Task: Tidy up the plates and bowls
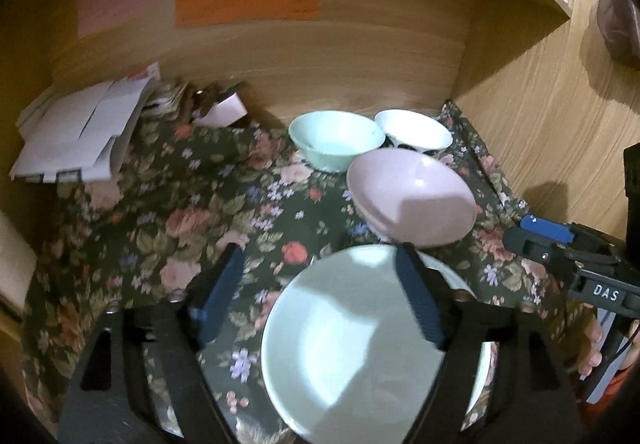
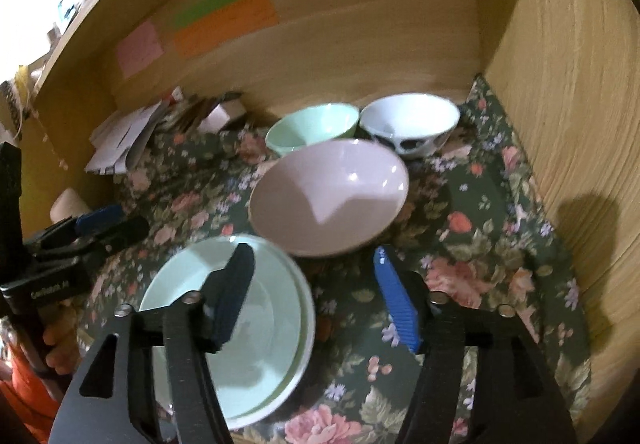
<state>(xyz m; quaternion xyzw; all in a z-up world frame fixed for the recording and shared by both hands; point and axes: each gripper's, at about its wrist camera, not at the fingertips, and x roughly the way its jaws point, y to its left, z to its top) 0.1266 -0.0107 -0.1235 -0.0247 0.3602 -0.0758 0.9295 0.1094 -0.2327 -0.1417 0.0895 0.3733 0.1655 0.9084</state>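
Note:
A mint-green plate lies on a white plate on the floral cloth, also in the right wrist view. A pink bowl sits tilted behind it. Further back stand a mint bowl and a white bowl with dark spots. My left gripper is open and empty, hovering over the green plate's left part. My right gripper is open and empty, between the plates and the pink bowl. It shows at the right of the left wrist view.
A wooden shelf wall closes the right side and the back wall carries coloured sticky notes. White papers and small boxes lie at the back left. A paper roll stands at the left edge.

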